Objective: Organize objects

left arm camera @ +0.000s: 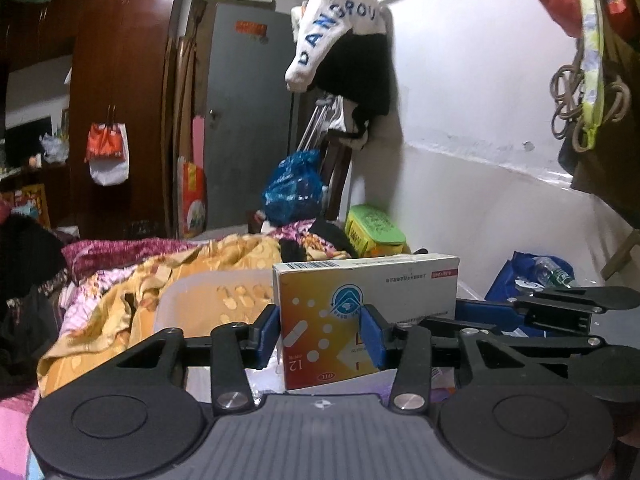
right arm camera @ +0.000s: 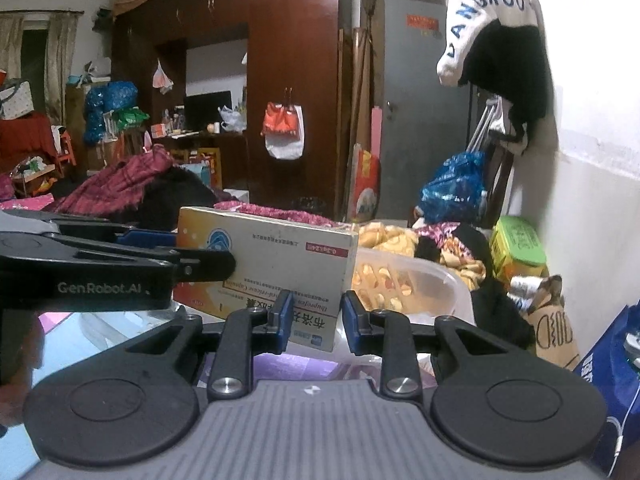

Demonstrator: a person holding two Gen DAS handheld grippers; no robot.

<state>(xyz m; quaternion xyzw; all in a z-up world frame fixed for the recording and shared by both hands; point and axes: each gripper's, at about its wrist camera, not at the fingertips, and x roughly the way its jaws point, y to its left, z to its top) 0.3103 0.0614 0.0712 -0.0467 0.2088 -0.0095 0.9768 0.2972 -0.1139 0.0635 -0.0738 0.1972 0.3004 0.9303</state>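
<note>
An orange-and-white medicine box (left arm camera: 320,300) stands upright between the blue pads of my left gripper (left arm camera: 320,334), which is shut on it by its narrow sides. In the right wrist view the same medicine box (right arm camera: 280,264) hangs tilted, held from the left by the left gripper (right arm camera: 200,250). My right gripper (right arm camera: 316,316) is open, and the box's lower corner sits in the gap between its pads without being clamped. From the left wrist view, the right gripper (left arm camera: 472,316) reaches in from the right to the box's end.
A clear plastic tub (right arm camera: 432,280) sits just behind the box on a bed covered with orange and pink quilts (left arm camera: 120,304). A green-lidded box (left arm camera: 376,228) and a blue bag (left arm camera: 516,276) lie by the white wall. Clothes hang overhead.
</note>
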